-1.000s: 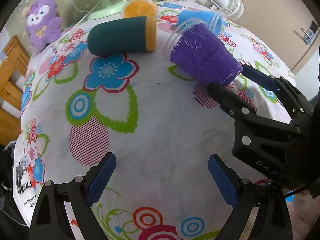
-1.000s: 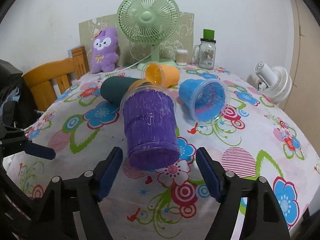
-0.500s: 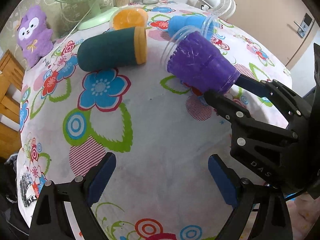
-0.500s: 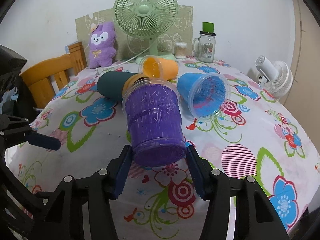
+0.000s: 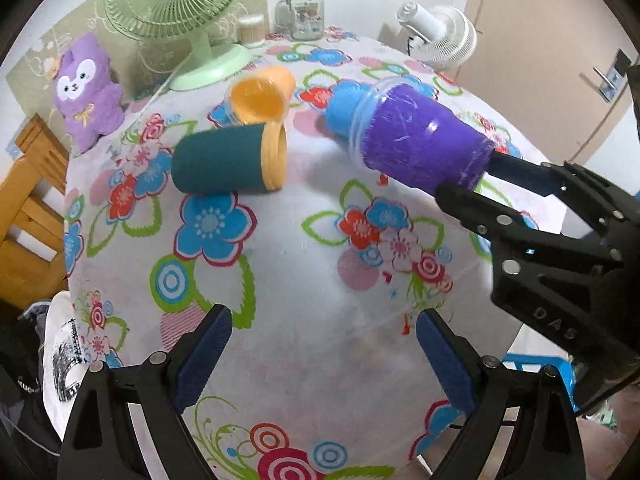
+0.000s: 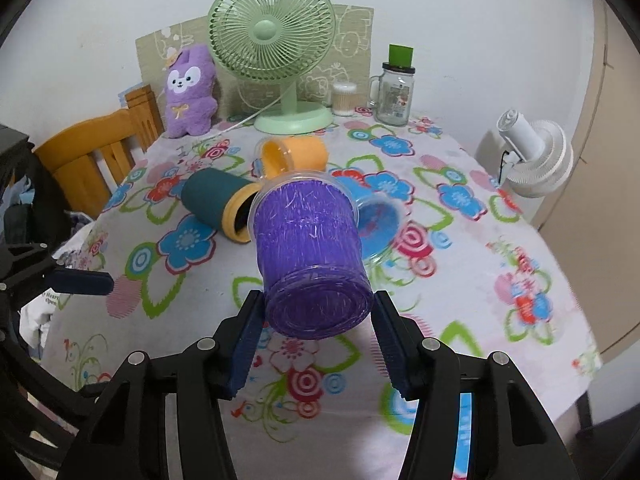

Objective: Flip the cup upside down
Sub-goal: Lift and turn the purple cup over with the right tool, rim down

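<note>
Flower-print cloth in loud pinks, blues and greens is spread over the round table (image 5: 304, 280), with a white wall behind it.

The right gripper (image 6: 316, 344) is clamped on the purple ribbed plastic cup (image 6: 312, 256), pinched near its closed base between the two blue-padded fingers (image 6: 244, 344). The cup is held off the cloth and tilted, base toward the camera, clear rim pointing away. From the left wrist view the same cup (image 5: 416, 144) is seen out ahead and to the right of the left jaws, lying nearly sideways in the air.

The left gripper (image 5: 320, 356) is spread wide with nothing between its pads, only tablecloth showing in the gap.

Just past the purple cup's rim, a blue plastic cup (image 6: 378, 226) is lying on its side. Ahead and left of the right jaws, a dark teal tumbler with a yellow-orange rim (image 6: 218, 202) is also tipped over, and an orange plastic cup (image 6: 294, 156) is lying beyond it.

Way at the back edge, a pale green desk fan (image 6: 272, 40), a purple plush bunny (image 6: 190, 88), a glass mason-jar mug with a green lid (image 6: 394, 88) and a white clip fan (image 6: 532, 156) can be made out. A wooden chair (image 6: 100, 152) is parked far left.
</note>
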`<control>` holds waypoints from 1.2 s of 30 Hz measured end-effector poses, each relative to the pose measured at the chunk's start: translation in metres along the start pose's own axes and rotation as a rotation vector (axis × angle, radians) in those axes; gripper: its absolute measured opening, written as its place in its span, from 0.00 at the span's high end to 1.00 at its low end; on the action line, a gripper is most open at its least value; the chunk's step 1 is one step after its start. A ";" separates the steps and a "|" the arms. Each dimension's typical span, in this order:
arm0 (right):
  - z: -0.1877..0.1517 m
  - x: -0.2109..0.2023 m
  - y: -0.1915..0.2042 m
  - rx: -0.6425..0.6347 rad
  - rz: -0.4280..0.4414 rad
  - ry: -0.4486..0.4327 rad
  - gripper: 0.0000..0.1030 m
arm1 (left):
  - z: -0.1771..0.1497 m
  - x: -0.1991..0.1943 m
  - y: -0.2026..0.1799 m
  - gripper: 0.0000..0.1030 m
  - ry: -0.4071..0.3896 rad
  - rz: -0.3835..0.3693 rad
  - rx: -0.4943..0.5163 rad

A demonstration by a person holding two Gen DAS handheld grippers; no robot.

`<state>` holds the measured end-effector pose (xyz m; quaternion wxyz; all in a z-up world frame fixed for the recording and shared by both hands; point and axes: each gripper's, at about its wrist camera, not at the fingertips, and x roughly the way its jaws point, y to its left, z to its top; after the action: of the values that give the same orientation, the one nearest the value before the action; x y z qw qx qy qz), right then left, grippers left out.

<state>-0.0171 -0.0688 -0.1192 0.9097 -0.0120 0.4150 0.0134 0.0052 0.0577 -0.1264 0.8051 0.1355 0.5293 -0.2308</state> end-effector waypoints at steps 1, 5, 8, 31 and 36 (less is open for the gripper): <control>0.004 -0.002 -0.002 -0.018 -0.002 0.016 0.44 | 0.003 -0.002 -0.001 0.08 -0.004 0.013 -0.015; 0.020 -0.004 -0.010 -0.088 0.007 0.093 0.44 | 0.009 -0.005 -0.004 0.08 -0.010 0.051 -0.067; 0.030 -0.001 -0.016 -0.141 0.018 0.161 0.44 | 0.014 -0.006 -0.006 0.08 -0.014 0.081 -0.128; 0.045 0.048 -0.029 -0.490 0.165 0.626 0.44 | 0.015 0.013 -0.021 0.08 0.014 0.188 -0.497; 0.043 0.054 -0.017 -0.578 0.159 0.675 0.44 | 0.011 0.020 -0.024 0.08 0.031 0.194 -0.514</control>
<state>0.0517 -0.0840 -0.1314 0.6787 -0.2375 0.6674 0.1940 0.0074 0.0274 -0.1394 0.8233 -0.0196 0.5672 -0.0086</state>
